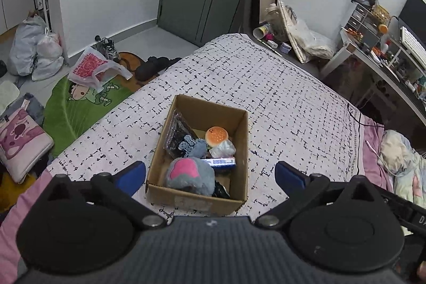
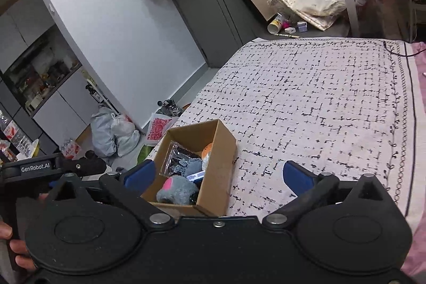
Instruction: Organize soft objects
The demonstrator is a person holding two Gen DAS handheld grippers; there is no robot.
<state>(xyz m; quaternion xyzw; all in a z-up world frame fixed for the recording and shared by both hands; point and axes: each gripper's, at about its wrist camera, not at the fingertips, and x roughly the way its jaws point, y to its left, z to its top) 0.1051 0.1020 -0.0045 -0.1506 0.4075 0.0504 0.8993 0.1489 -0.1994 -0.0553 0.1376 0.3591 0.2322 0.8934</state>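
A cardboard box (image 1: 239, 140) stands on the patterned bedspread (image 1: 293, 103). Inside lie a grey plush with a pink patch (image 1: 190, 175), a burger toy (image 1: 217, 136), a grey-blue knitted piece (image 1: 193, 145), a white soft lump (image 1: 223, 149), a blue packet (image 1: 221, 163) and a clear bag of dark items (image 1: 178, 132). My left gripper (image 1: 210, 175) is open and empty, hovering over the box's near end. My right gripper (image 2: 218, 175) is open and empty, above the box (image 2: 215, 177) and to its right. The plush also shows in the right wrist view (image 2: 175, 190).
The bed's left edge drops to a floor with a green rug (image 1: 74, 108), a pink cushion (image 1: 21, 143), plastic bags (image 1: 34, 52) and shoes. A cluttered desk (image 1: 386, 55) stands to the right. A bundle of bedding (image 1: 402, 159) lies at the bed's right.
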